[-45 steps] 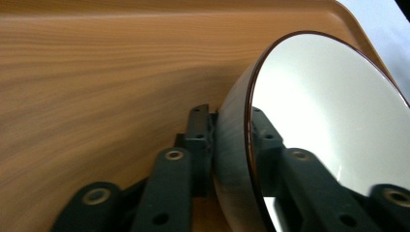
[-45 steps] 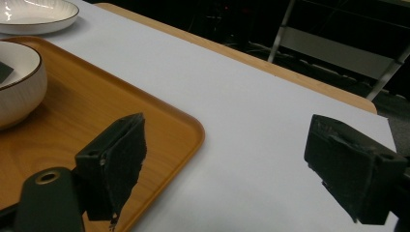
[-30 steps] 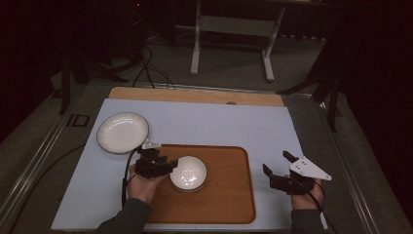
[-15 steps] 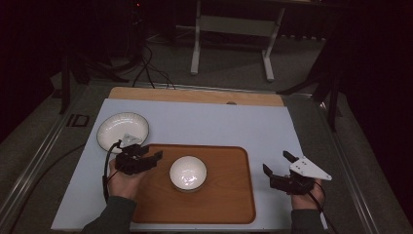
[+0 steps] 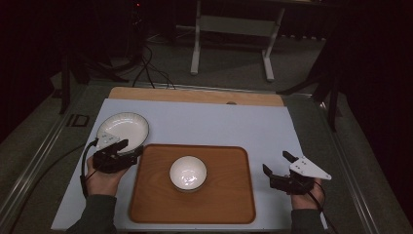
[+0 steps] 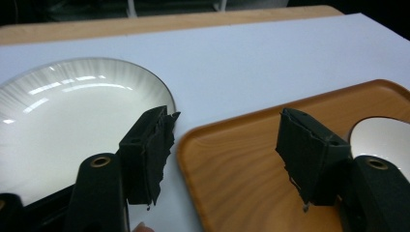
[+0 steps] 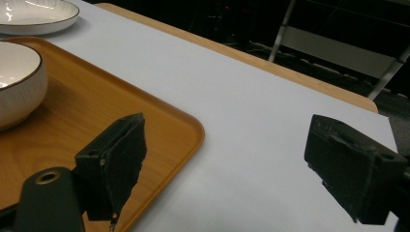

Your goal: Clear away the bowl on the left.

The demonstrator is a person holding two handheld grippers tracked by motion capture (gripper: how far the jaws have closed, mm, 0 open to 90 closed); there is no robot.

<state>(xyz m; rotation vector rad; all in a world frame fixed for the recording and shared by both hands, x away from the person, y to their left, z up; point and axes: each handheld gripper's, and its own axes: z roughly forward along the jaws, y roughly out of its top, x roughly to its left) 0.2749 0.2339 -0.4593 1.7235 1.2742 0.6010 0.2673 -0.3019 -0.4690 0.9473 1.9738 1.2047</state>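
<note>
A white bowl (image 5: pixel 188 173) stands in the middle of a wooden tray (image 5: pixel 229 200). A white plate (image 5: pixel 122 127) lies on the white tabletop beyond the tray's far left corner. My left gripper (image 5: pixel 130 147) hovers over that corner, at the plate's near rim. Its jaws have just been opening and stand open with nothing held. In the left gripper view, one jaw of the left gripper (image 6: pixel 227 145) is over the plate (image 6: pixel 72 121) and the other over the tray (image 6: pixel 251 159), with the bowl (image 6: pixel 382 140) at right. My right gripper (image 5: pixel 276 162) is open, right of the tray.
The right gripper (image 7: pixel 227 159) looks across the tray (image 7: pixel 96 111) corner, with the bowl (image 7: pixel 17 82) and plate (image 7: pixel 34 14) at far left. A wooden strip (image 5: pixel 195 95) borders the table's far edge. A metal stand (image 5: pixel 231 29) and floor cables (image 5: pixel 146 68) lie beyond the table.
My left gripper has drawn away from the bowl's rim, moved left to the plate's edge, and its jaws have widened. The bowl stays on the tray. The right gripper has not moved.
</note>
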